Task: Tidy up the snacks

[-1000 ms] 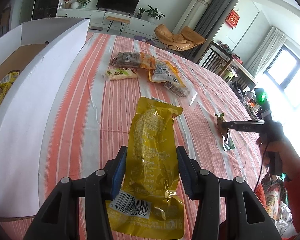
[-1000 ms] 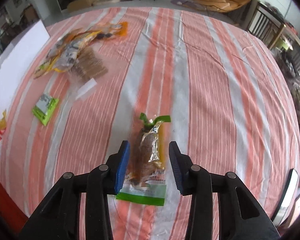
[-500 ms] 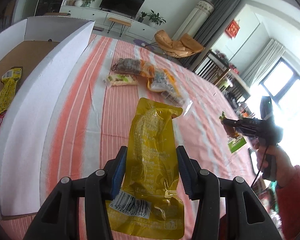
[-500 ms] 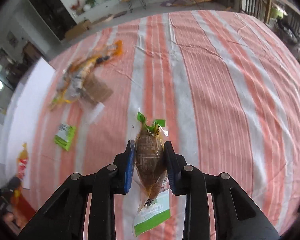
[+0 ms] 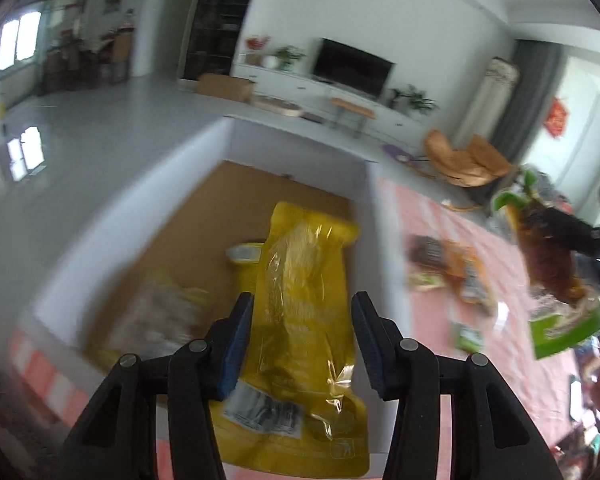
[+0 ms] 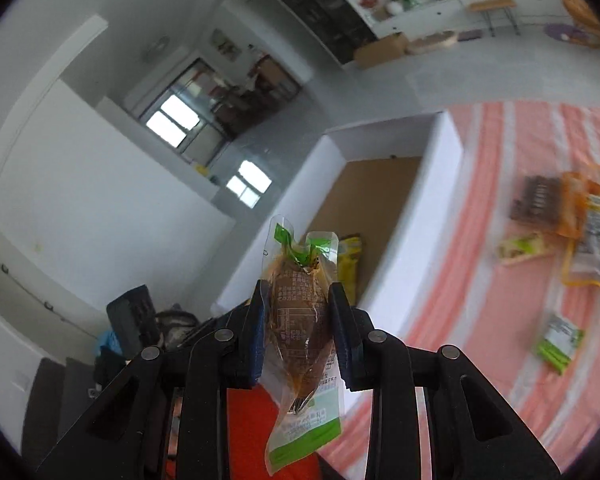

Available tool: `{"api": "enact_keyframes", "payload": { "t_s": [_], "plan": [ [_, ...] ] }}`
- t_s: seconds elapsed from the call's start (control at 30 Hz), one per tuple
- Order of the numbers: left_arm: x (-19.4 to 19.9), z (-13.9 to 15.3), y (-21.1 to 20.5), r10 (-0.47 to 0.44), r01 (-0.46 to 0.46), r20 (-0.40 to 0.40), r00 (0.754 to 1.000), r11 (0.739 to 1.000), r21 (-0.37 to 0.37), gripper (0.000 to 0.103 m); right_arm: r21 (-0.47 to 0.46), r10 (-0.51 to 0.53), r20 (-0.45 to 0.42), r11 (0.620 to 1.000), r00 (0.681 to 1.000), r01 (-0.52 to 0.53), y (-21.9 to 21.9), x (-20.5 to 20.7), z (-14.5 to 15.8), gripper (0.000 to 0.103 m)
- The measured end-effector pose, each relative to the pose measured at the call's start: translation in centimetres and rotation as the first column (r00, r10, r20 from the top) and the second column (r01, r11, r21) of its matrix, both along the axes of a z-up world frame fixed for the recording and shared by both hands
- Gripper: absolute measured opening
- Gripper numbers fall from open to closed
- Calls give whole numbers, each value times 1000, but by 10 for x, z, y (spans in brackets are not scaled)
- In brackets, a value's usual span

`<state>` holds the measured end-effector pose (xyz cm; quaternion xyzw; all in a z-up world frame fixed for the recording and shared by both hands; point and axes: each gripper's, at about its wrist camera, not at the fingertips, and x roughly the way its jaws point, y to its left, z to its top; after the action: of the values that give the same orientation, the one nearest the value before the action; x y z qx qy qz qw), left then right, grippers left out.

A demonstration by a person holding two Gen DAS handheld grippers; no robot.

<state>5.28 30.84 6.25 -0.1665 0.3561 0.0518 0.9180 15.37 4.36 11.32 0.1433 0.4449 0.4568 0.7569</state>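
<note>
You are in the carrying step: both packets are lifted off the desk [image 6: 512, 312] with its pink and white striped cloth and are on the way to the white-walled cardboard box [image 5: 372, 216] with the brown floor. Your left hand-held gripper [image 5: 302, 340] has the long yellow foil snack packet [image 5: 304, 320] between its blue pads, and the packet hangs over the open box; the pads seem to touch the edges of the packet only lightly, so I cannot tell if the grip is firm or already loosening. Your right hand-held gripper [image 6: 298, 330] is clamped on the clear packet with green ends and a brown snack inside [image 6: 300, 320], which hangs in the air near the corner of the box, not yet above its floor. I think the next move calls for lowering the yellow packet a little and letting it go flat on the floor of the box, then bringing the right packet over the wall and releasing it also. Counting: two packets are held, one in each hand-held gripper. In the box I see at least two yellow packets [image 5: 244, 254], but the blur hides details. On the desk about four packets are left: a dark brown one [image 6: 538, 200], an orange one [image 6: 594, 224], a pale flat one [image 6: 524, 248] and a small green one [image 6: 558, 344].
</note>
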Motion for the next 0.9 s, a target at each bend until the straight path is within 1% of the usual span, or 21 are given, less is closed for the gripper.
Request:
{"api": "enact_keyframes", "payload": {
  "t_s": [0.03, 0.07, 0.1, 0.13, 0.2, 0.23, 0.3, 0.37, 0.4, 0.47, 0.53, 0.57, 0.6, 0.63, 0.67, 0.7, 0.77, 0.8, 0.83, 0.9],
  "plan": [
    [-1, -3, 11, 31, -31, -10, 999, 1000, 5, 72, 2, 21, 6, 1000, 1000, -21, 19, -2, -1, 37],
    [-2, -6, 19, 57, -57, -14, 998, 998, 4, 90, 3, 44, 5, 999, 999, -44, 37, -4, -4, 47],
    [-6, -8, 27, 87, -87, -8, 996, 996, 1, 94, 0, 63, -6, 998, 998, -63, 50, -5, -8, 70],
    [-10, -10, 34, 113, -113, 6, 994, 994, -4, 95, 1, 67, -15, 998, 998, -67, 55, -7, -10, 76],
    [-20, -14, 38, 139, -138, 25, 990, 990, -24, 96, 25, 51, -5, 998, 999, -51, 50, -10, -13, 78],
    [-23, -17, 38, 143, -142, 35, 989, 989, -36, 96, 22, 40, 13, 999, 999, -40, 43, -10, -14, 80],
    [-25, -22, 28, 130, -127, 39, 991, 989, -73, 97, -27, -12, 81, 1000, 997, 14, 18, -11, -16, 91],
    [-25, -25, 14, 79, -74, 48, 996, 992, -102, 97, -105, -77, 153, 990, 985, 94, -15, -11, -26, 94],
    [-25, -24, 2, 43, -36, 57, 997, 993, -109, 97, -161, -110, 187, 977, 976, 141, -34, -10, -36, 94],
    [-22, -20, -36, -56, 64, 78, 995, 992, -105, 97, -287, -160, 235, 931, 959, 226, -73, -6, -63, 95],
    [-23, -19, -75, -172, 180, 89, 981, 979, -96, 97, -418, -214, 284, 849, 935, 322, -121, -5, -96, 94],
    [-20, -17, -93, -214, 222, 89, 973, 971, -91, 97, -463, -240, 303, 808, 922, 363, -146, -7, -112, 94],
    [-16, -21, -120, -278, 284, 81, 957, 955, -83, 98, -495, -265, 319, 772, 910, 398, -166, -10, -122, 94],
    [-11, -24, -141, -324, 329, 68, 943, 941, -76, 101, -520, -290, 333, 737, 897, 432, -188, -12, -132, 94],
    [-6, -28, -162, -368, 371, 52, 928, 926, -68, 101, -539, -315, 346, 704, 884, 462, -210, -16, -142, 94],
    [1, -40, -186, -407, 408, 24, 913, 911, -56, 101, -551, -339, 356, 676, 871, 489, -228, -20, -147, 94],
    [9, -59, -219, -451, 450, -31, 892, 892, -42, 101, -567, -384, 368, 629, 847, 532, -261, -27, -159, 94],
    [17, -72, -234, -464, 462, -62, 884, 886, -37, 101, -569, -399, 370, 616, 839, 544, -272, -27, -160, 94],
    [25, -89, -244, -463, 463, -99, 881, 886, -25, 101, -570, -412, 373, 605, 831, 556, -281, -29, -164, 94],
    [41, -109, -259, -448, 454, -147, 882, 891, 8, 101, -573, -424, 375, 593, 824, 566, -300, -28, -169, 94]
  ]
}}
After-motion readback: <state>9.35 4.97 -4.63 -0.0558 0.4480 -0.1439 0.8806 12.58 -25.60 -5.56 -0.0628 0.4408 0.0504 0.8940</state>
